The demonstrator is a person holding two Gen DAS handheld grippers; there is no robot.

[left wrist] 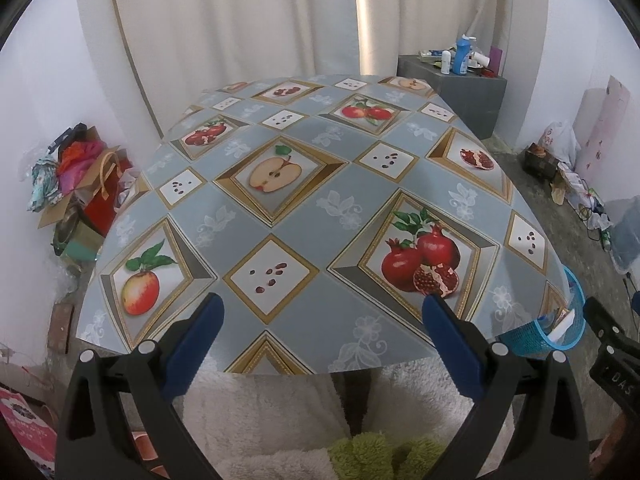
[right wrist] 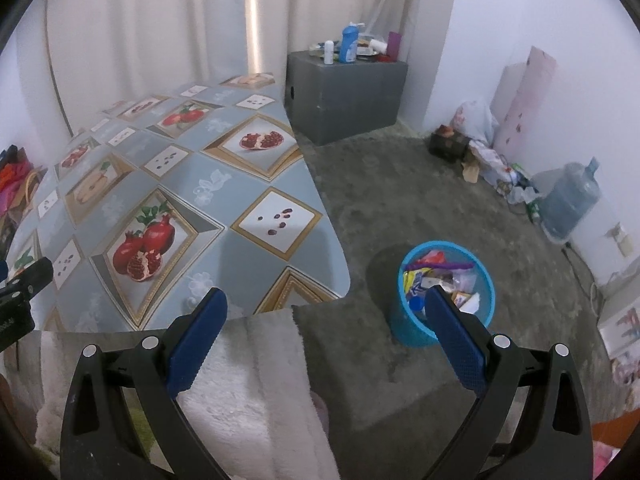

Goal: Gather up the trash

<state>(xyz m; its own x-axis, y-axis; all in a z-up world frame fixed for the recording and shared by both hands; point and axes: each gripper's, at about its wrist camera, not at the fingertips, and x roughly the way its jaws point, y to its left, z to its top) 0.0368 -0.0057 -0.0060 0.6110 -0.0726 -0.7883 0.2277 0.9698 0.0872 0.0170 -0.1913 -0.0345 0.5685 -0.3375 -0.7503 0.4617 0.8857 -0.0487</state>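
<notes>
A blue mesh trash basket point(right wrist: 446, 320) stands on the grey carpet right of the table, filled with several wrappers and scraps point(right wrist: 436, 276). Its rim also shows in the left wrist view point(left wrist: 536, 336) at the table's right edge. My right gripper point(right wrist: 324, 300) is open and empty, held above the table's near corner and the floor, left of the basket. My left gripper point(left wrist: 322, 306) is open and empty over the table's near edge. The table point(left wrist: 288, 216) carries a fruit-print oilcloth with no loose items showing on it. The right gripper's body point(left wrist: 612, 344) shows at the left view's right edge.
A grey box point(right wrist: 348, 92) with bottles on top stands beyond the table. Bags and a water jug point(right wrist: 568, 204) line the right wall. Boxes and clothes point(left wrist: 80, 184) pile up at the left. White fluffy fabric point(right wrist: 248, 392) lies below the grippers.
</notes>
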